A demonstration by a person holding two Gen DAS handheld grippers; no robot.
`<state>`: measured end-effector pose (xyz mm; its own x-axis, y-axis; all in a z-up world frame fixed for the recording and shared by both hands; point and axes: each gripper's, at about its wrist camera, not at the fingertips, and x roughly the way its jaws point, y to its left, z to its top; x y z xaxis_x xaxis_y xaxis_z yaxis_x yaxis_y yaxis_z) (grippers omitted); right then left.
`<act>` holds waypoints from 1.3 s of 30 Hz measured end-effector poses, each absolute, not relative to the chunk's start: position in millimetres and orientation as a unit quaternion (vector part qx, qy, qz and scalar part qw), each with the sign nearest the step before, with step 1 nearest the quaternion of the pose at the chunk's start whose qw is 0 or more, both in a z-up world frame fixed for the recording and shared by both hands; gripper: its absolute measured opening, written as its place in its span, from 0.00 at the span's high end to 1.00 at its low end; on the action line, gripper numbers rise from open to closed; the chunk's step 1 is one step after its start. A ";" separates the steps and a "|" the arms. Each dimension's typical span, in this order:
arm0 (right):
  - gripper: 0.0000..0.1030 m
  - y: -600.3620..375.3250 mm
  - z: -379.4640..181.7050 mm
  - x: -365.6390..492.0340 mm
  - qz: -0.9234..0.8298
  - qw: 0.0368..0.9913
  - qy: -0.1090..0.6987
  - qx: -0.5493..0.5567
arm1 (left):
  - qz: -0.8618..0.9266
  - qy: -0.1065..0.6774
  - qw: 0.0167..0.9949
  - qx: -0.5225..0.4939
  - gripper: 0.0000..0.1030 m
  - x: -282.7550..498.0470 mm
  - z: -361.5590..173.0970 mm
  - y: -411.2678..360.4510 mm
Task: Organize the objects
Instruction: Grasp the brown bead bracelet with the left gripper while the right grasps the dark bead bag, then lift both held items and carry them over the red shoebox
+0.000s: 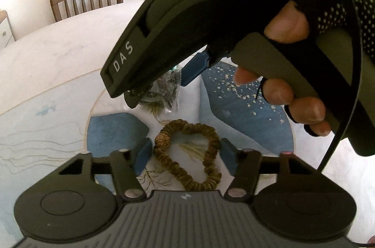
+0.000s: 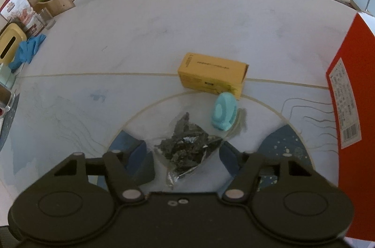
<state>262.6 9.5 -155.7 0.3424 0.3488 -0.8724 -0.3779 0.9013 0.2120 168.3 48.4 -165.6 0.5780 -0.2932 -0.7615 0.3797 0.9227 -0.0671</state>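
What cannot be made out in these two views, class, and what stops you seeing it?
- Left wrist view: most of the clear packet, hidden behind the right claw.
- Left wrist view: the near end of the scrunchie, cut off by the camera mount.
- Right wrist view: the yellow box print, too small.
- Right wrist view: the red box, cut off by the edge.

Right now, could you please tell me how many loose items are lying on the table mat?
4: a brown scrunchie, a clear packet of dark bits, a light-blue gadget beyond it, and a yellow box at the mat's far edge. Others may be hidden.
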 end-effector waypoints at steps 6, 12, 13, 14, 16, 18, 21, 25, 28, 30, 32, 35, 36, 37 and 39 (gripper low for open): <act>0.47 7.4 -155.3 261.0 0.213 0.821 0.529 -0.014 | -0.183 0.423 0.886 0.042 0.64 168.8 -164.2 51.9; 0.62 10.5 -153.6 260.4 0.207 0.823 0.529 0.000 | -0.185 0.427 0.885 0.029 0.78 169.7 -163.2 55.7; 0.63 9.1 -152.6 259.5 0.206 0.825 0.527 0.002 | -0.186 0.428 0.884 0.026 0.79 169.8 -163.1 56.5; 0.65 7.5 -152.0 258.8 0.205 0.826 0.525 0.003 | -0.185 0.430 0.883 0.022 0.80 170.0 -162.9 57.4; 0.66 4.5 -149.0 257.4 0.202 0.829 0.522 0.010 | -0.184 0.434 0.882 0.016 0.82 170.2 -162.3 58.9; 0.66 -0.5 -143.4 254.4 0.201 0.832 0.517 0.018 | -0.183 0.436 0.881 0.011 0.83 169.2 -160.9 60.4; 0.66 -8.4 -134.2 248.2 0.199 0.838 0.507 0.025 | -0.183 0.435 0.882 0.010 0.83 166.0 -157.7 61.4; 0.66 -23.0 -119.3 237.2 0.198 0.844 0.497 0.034 | -0.180 0.429 0.885 0.005 0.83 162.3 -146.6 64.1; 0.66 -35.3 -105.3 226.5 0.198 0.851 0.485 0.035 | -0.179 0.422 0.889 -0.001 0.83 159.0 -135.7 66.8; 0.66 -44.1 -96.6 219.5 0.196 0.855 0.479 0.038 | -0.178 0.416 0.892 -0.003 0.83 157.1 -127.9 68.3; 0.66 -54.1 -88.5 212.3 0.192 0.859 0.473 0.043 | -0.177 0.410 0.895 -0.003 0.83 157.2 -120.6 68.7; 0.66 -67.2 -78.2 202.4 0.190 0.863 0.466 0.049 | -0.173 0.398 0.901 -0.006 0.83 157.3 -104.4 71.5; 0.66 -72.0 -74.6 198.4 0.190 0.864 0.464 0.050 | -0.173 0.395 0.902 -0.007 0.83 157.5 -99.1 72.2; 0.66 -75.5 -72.0 194.7 0.189 0.865 0.462 0.050 | -0.172 0.391 0.904 -0.008 0.83 157.7 -93.8 72.5; 0.66 -83.0 -66.1 187.7 0.189 0.867 0.458 0.050 | -0.173 0.381 0.908 -0.006 0.83 157.6 -81.4 72.3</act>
<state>187.7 -83.0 -66.1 0.5084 0.3734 -0.7760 -0.2822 0.9236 0.2595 157.6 72.3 -81.4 0.6499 -0.3185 -0.6901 0.3090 0.9403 -0.1429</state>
